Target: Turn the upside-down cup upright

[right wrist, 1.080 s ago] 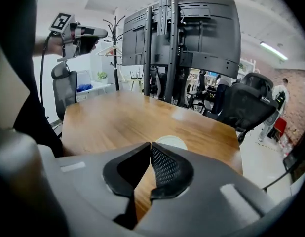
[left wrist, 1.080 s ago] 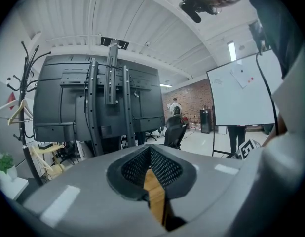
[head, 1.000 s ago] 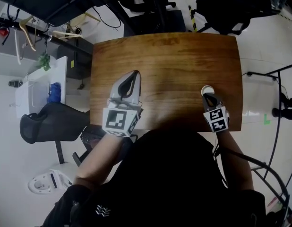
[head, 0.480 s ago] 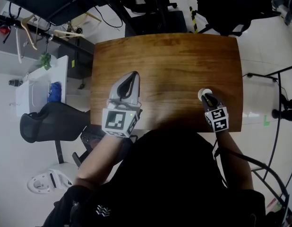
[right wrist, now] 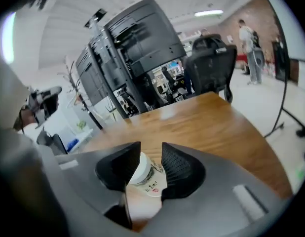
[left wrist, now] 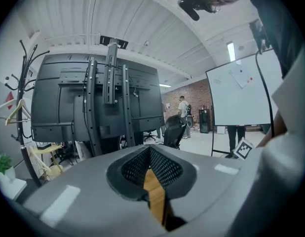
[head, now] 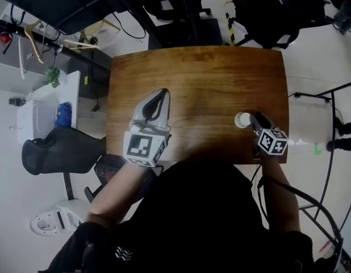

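right gripper (right wrist: 150,151): I'm straddling the cup (right wrist: 144,177), jaws spread and just been opening, not pinching yet | cup sitting near-right on the table (head: 209,78), narrow white end up by my read, axis slanting across my rolled jaws | left gripper (left wrist: 150,156) hovering well left, jaws together, empty | office chair (right wrist: 211,63), black rack (right wrist: 137,48) far behind

i count one cup (head: 242,119), one wooden table (head: 209,78), one small green plant (head: 53,74) and one whiteboard (left wrist: 241,93).
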A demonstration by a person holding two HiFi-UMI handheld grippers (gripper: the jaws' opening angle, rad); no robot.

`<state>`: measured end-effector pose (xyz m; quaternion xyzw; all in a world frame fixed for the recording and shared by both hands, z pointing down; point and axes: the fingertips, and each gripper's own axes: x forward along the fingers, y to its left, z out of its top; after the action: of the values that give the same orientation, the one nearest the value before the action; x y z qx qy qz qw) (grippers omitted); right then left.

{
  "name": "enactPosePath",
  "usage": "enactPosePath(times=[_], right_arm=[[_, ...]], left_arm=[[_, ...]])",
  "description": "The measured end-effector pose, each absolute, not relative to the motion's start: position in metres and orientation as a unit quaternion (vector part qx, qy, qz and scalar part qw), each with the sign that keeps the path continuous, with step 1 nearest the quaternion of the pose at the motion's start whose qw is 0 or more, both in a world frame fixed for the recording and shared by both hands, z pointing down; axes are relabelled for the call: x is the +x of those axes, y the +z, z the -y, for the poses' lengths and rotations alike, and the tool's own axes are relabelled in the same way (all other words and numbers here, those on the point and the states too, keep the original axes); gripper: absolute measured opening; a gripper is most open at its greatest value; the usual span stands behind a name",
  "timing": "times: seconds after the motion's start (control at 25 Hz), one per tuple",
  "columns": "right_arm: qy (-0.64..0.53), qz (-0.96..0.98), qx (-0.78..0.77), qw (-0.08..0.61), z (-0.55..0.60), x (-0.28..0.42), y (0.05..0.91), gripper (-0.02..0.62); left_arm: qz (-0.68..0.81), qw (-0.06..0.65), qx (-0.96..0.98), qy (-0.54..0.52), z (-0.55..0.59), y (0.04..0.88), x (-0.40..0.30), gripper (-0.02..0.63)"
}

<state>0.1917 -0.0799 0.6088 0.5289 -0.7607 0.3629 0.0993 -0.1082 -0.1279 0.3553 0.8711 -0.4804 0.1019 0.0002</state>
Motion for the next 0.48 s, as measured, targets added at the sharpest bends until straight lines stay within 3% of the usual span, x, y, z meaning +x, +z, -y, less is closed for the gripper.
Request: enactPosePath(times=[0.2, 0.28, 0.48], right_arm=[[0.411, 0.746, 0.517, 0.086, 0.074, 0.190, 0.623, 0.107], [0.390, 0.758, 0.512, 0.109, 0.075, 0.183, 0.621, 0.054], [0.318, 0.772, 0.514, 0.197, 0.074, 0.177, 0.613, 0.031]], left_arm=[[0.480, 0.001, 0.871, 0.104, 0.130, 0.356, -0.107, 0.000], [0.481, 0.001, 0.871, 0.104, 0.131, 0.355, -0.108, 0.000], [0.482, 0.002, 0.871, 0.099, 0.132, 0.352, -0.110, 0.000]])
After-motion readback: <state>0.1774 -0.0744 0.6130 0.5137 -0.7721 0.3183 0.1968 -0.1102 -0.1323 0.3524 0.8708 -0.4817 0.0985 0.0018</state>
